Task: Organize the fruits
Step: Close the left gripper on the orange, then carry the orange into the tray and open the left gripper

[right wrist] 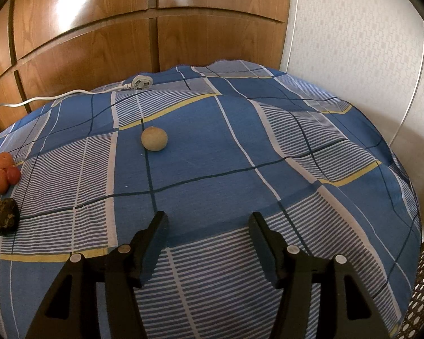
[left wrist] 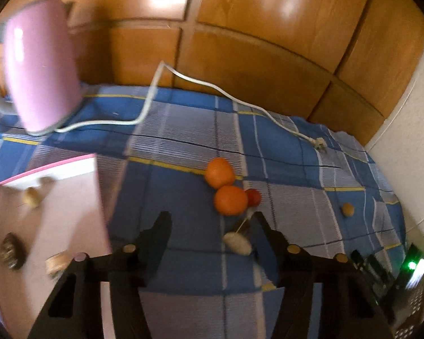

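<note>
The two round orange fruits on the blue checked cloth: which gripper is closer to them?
Left. The left gripper hovers just short of the two orange fruits, fingers open. The right gripper sits well off to their right; there the fruits lie at the far left edge.

right claw (right wrist: pixel 207 226): open, empty | tan round fruit (right wrist: pixel 154 138): ahead on checked cloth (right wrist: pixel 240 147)

A home room: wooden wardrobe doors (right wrist: pixel 99 42), checked bedsheet (right wrist: pixel 240 155), pink kettle (left wrist: pixel 42 67).

No legible text or labels anywhere.
</note>
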Demonstrator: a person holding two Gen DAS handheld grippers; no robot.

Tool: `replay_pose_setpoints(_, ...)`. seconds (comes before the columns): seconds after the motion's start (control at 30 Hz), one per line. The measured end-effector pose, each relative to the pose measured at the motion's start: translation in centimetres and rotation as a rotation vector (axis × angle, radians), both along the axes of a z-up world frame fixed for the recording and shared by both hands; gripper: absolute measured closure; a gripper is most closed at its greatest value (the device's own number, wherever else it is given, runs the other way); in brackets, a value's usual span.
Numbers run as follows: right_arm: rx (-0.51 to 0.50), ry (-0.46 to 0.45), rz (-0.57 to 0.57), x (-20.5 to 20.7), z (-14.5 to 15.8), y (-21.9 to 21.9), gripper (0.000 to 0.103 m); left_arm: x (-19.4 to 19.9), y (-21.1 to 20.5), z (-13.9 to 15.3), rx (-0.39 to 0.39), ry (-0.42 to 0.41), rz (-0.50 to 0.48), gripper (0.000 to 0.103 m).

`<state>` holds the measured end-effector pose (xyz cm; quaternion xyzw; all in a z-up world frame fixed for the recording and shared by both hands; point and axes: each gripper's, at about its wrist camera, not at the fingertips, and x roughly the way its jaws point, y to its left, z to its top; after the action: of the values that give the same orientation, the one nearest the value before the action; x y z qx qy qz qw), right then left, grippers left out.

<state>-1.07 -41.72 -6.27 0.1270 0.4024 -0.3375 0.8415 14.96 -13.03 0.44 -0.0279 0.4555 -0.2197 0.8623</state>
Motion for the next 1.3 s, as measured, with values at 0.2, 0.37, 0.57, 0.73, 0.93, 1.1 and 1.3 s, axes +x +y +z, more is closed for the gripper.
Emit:
replay_pose_setpoints(0.2,0.000,0.000,-0.001,0.0,0.0,0.0,0.042,3.3,-3.1,-2.0,0.005,0.073,-0.053,0.048)
replay_pose_setpoints(0.37,-0.002,0.000,0.000,0.2,0.0,0.0,0.042,5.3,-4.2,-4.2,0.001,0.134,-0.064,0.048)
replay_pose_setpoints(0.57,-0.006,0.002,0.001,0.3,-0.1,0.0,0.041,5.5,-4.2,-5.7,-0.053,0.169,-0.064,0.064)
replay_pose_setpoints(0.73,-0.006,0.002,0.001,0.3,-0.1,0.0,0.041,4.0,-3.3,-4.1,-0.082,0.124,-0.066,0.064)
replay_pose_setpoints(0.93,-0.007,0.002,0.002,0.4,-0.1,-0.1,0.041,1.3,-1.2,-1.7,-0.097,0.069,-0.039,0.064)
replay_pose_setpoints(1.1,-0.008,0.002,0.001,0.4,-0.1,-0.1,0.041,-1.4,1.5,-0.8,-0.084,0.047,-0.001,0.064)
replay_pose_setpoints(1.3,-0.009,0.002,0.001,0.3,-0.1,0.0,0.041,-4.6,5.8,0.2,-0.107,0.021,0.065,0.064)
